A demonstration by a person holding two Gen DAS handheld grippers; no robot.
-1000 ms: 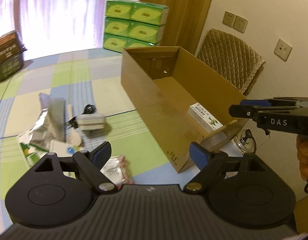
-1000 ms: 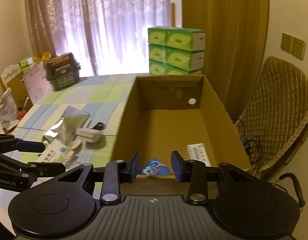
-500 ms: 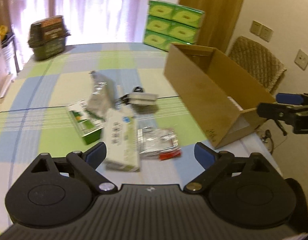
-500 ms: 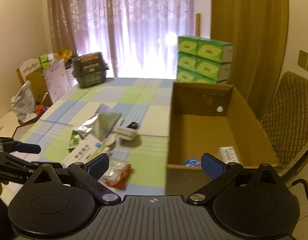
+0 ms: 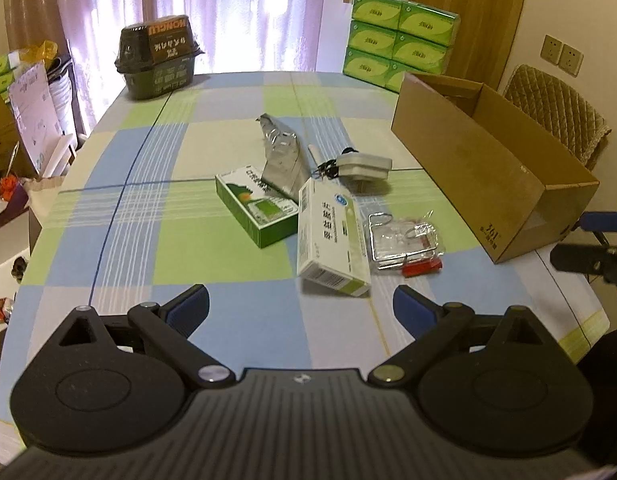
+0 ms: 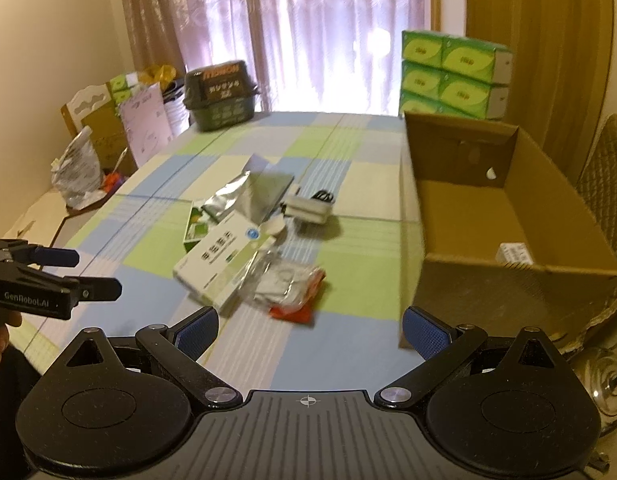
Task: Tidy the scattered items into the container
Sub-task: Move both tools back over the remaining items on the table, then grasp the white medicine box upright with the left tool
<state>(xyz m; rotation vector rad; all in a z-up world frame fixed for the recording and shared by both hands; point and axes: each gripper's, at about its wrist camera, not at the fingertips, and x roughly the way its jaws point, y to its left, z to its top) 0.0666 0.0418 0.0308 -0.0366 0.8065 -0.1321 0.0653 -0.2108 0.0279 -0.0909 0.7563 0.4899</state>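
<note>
A brown cardboard box (image 5: 492,160) (image 6: 508,216) lies open on the right of the checked table, with a small white carton (image 6: 513,253) inside. Scattered left of it lie a white medicine box (image 5: 332,236) (image 6: 216,260), a green box (image 5: 254,204), a silver foil pouch (image 5: 282,152) (image 6: 248,192), a clear packet with a red tag (image 5: 406,242) (image 6: 288,288) and a white charger with a black cable (image 5: 362,166) (image 6: 308,204). My left gripper (image 5: 300,308) hovers open over the near table edge. My right gripper (image 6: 310,326) is open too, back from the box.
A dark basket (image 5: 158,58) stands at the table's far left corner. Green tissue packs (image 5: 400,36) are stacked behind the box. A quilted chair (image 5: 556,112) stands at the right. Boxes and bags (image 6: 108,132) crowd the floor on the left.
Both grippers have pulled back from the cardboard box and swung left toward the scattered items. The right gripper's jaws have widened from about a second ago.
</note>
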